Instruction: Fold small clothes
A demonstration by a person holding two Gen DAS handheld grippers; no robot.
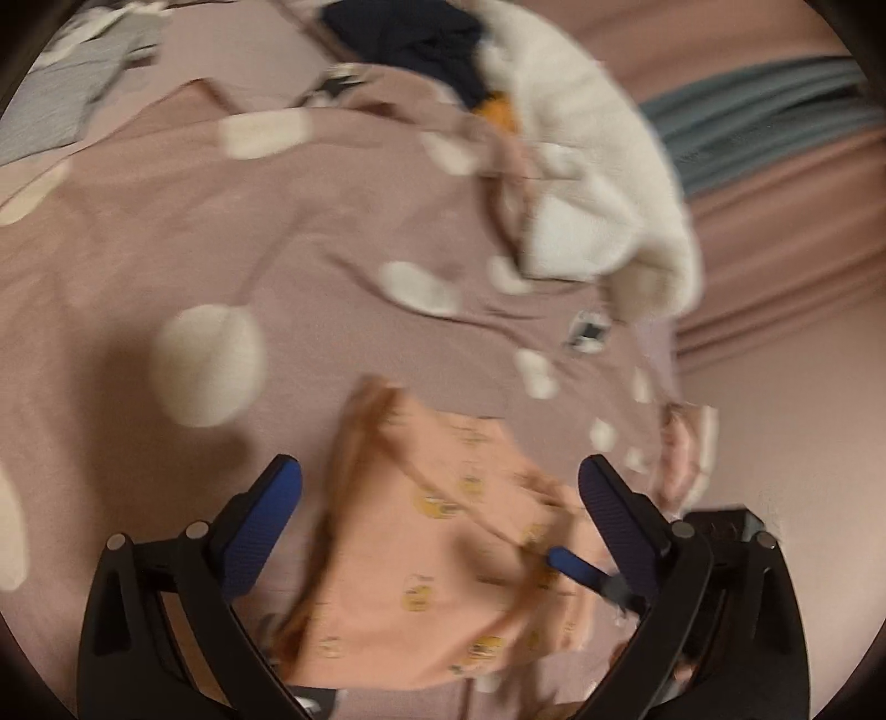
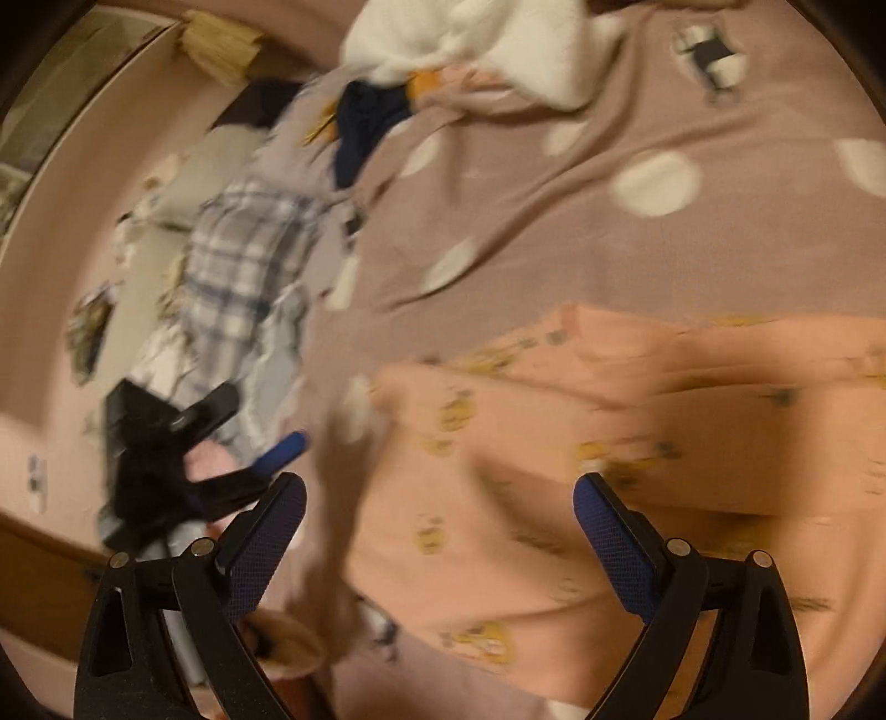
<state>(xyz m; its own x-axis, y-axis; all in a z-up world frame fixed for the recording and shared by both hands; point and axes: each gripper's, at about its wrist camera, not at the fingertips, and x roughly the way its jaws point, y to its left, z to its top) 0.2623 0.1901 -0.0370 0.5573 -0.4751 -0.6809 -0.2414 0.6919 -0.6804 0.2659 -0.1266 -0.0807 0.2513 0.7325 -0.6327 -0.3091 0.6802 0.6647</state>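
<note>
Spread across the whole work area, a mauve knit blanket with large cream dots point(image 1: 310, 232) lies soft and rumpled, its long creases running under everything; I judge this the biggest risk, since a closing jaw could catch blanket along with garment and drag the fold askew. Next in size, the peach cotton garment printed with small yellow figures point(image 2: 581, 421) rests flat on the blanket close below both grippers, thin and limp, with 1 visible fold ridge and loose edges that could slide open if nudged. A fluffy white fleece piece point(image 1: 598, 183) lies heaped at the far edge beside a dark navy cloth point(image 1: 410, 39), well apart from the peach garment, though a wide sweep could snag either. To the side sits a blue-and-white plaid cloth point(image 2: 243, 260). Smallest, the left gripper point(image 1: 440, 479) and right gripper point(image 2: 440, 493) both stand with jaws wide, nothing pinched, blue textured pads point(image 2: 609, 531) bare above the fabric. Blur hides finer detail.
</note>
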